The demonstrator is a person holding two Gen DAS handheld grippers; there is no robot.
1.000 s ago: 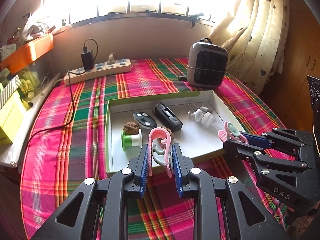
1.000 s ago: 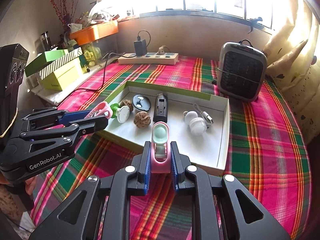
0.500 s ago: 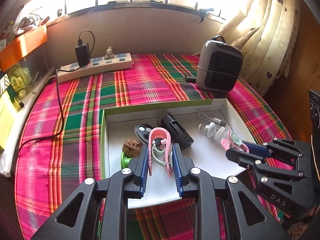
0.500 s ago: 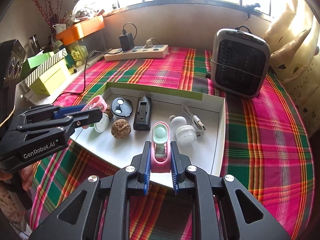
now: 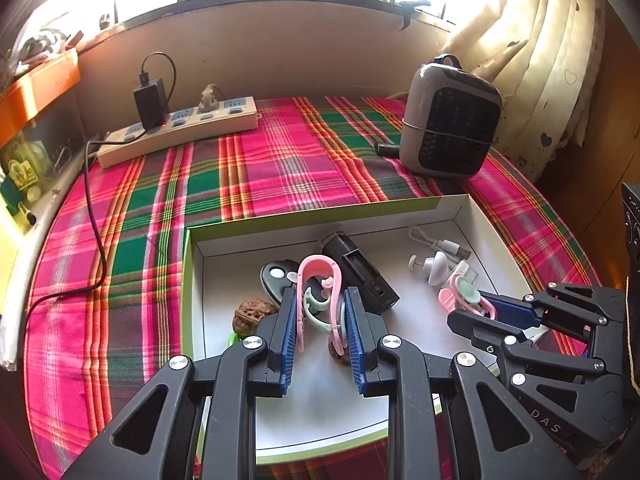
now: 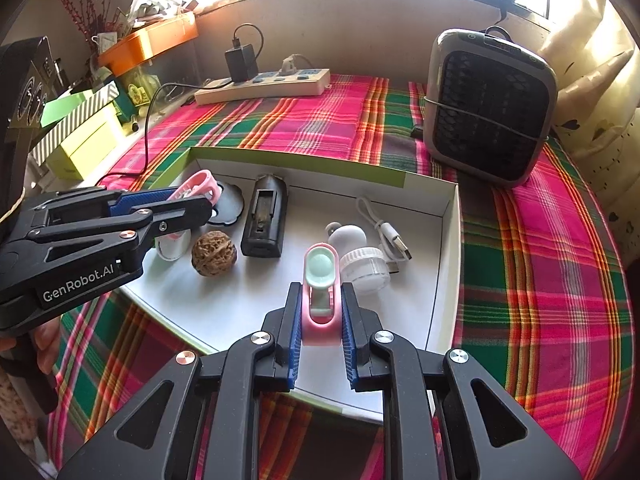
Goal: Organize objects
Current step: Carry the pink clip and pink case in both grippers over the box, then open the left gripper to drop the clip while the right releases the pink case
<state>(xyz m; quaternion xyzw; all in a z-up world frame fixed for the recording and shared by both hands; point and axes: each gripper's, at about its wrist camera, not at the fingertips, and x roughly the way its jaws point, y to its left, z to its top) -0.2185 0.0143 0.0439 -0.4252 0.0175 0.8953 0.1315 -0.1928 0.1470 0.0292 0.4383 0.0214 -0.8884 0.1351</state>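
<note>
Pointing away, pink clip [image 6: 321,300] lengthwise in right tool [image 6: 321,332]

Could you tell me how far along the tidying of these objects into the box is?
Already in the white box: walnut, black case, USB cable. In hand: left tongs and right tongs each grip a pink clip above it. Left: releasing both.
</note>
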